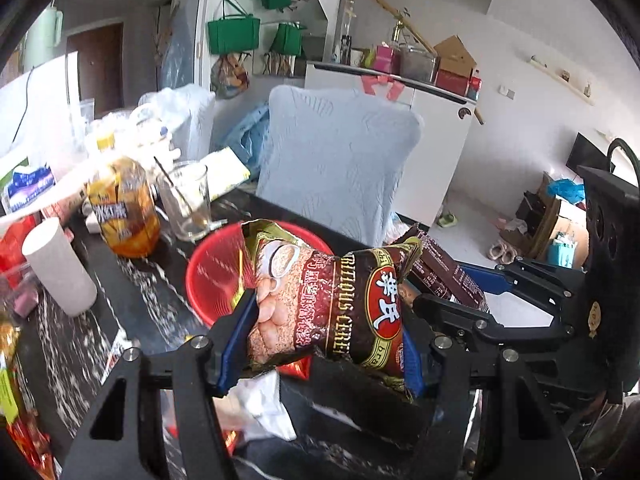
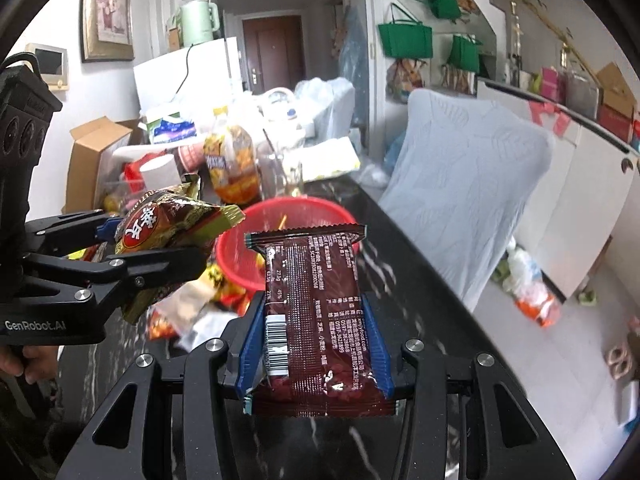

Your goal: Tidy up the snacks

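Above the dark tabletop [image 1: 132, 300], a brown cereal packet [image 1: 336, 304] is clamped in the left gripper [image 1: 320, 344], and a dark red snack packet [image 2: 316, 320] is clamped in the right gripper [image 2: 316, 344]. Both packets are held near a red basket [image 2: 320, 208].

We look out from two fisheye cameras, one behind each gripper's fingers, both tilted down over the dark tabletop [image 1: 132, 300] and close to it. The left view faces the red basket [image 1: 212, 276] and a covered chair [image 1: 336, 160] beyond, with the right gripper [image 1: 460, 292] at its right edge. The right view faces the same basket [image 2: 304, 216] and chair [image 2: 460, 184], with the left gripper [image 2: 160, 240] at its left. Both share the green bags [image 1: 234, 32] far off.
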Demonstrator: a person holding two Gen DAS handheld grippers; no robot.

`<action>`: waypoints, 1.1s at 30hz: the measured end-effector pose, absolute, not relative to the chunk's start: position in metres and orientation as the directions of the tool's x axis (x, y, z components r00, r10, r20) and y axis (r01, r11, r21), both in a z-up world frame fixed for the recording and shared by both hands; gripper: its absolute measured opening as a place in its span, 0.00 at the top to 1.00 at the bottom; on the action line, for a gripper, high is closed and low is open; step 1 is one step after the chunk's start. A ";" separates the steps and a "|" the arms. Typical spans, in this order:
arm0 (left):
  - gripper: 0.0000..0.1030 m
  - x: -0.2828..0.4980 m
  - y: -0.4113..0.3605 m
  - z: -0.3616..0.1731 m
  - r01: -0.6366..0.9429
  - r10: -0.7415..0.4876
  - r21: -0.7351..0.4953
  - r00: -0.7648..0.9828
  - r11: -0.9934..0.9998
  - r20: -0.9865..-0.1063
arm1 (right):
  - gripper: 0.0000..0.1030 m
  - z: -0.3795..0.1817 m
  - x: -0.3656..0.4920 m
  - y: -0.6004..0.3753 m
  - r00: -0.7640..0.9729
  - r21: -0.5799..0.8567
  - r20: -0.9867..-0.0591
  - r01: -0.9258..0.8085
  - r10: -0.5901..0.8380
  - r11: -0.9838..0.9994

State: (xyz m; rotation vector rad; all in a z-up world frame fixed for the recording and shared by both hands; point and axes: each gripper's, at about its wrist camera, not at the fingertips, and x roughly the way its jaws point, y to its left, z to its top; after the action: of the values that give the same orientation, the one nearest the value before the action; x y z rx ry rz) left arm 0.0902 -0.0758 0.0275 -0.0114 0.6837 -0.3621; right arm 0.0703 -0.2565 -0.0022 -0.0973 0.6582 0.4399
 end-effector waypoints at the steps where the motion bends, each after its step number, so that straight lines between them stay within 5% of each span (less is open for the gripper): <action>1: 0.41 0.094 -0.076 0.028 0.326 -0.332 -0.126 0.716 0.937 -0.614 | 0.56 0.000 0.075 -0.255 0.706 0.048 -0.606 -0.427 0.366 0.903; 19: 0.41 0.163 -0.062 0.018 0.279 -0.315 -0.156 0.731 0.947 -0.605 | 0.56 0.000 0.147 -0.237 0.712 0.033 -0.587 -0.454 0.385 0.890; 33: 0.41 0.202 -0.037 -0.029 0.171 -0.214 -0.132 0.671 0.976 -0.710 | 0.56 -0.025 0.196 -0.216 0.692 -0.020 -0.631 -0.466 0.350 0.885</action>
State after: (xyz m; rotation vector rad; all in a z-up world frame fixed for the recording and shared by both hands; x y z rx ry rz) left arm 0.2024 -0.0371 -0.0287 -0.0555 0.8065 -0.2170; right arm 0.1965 -0.2160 -0.0253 -0.1840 0.6645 0.4586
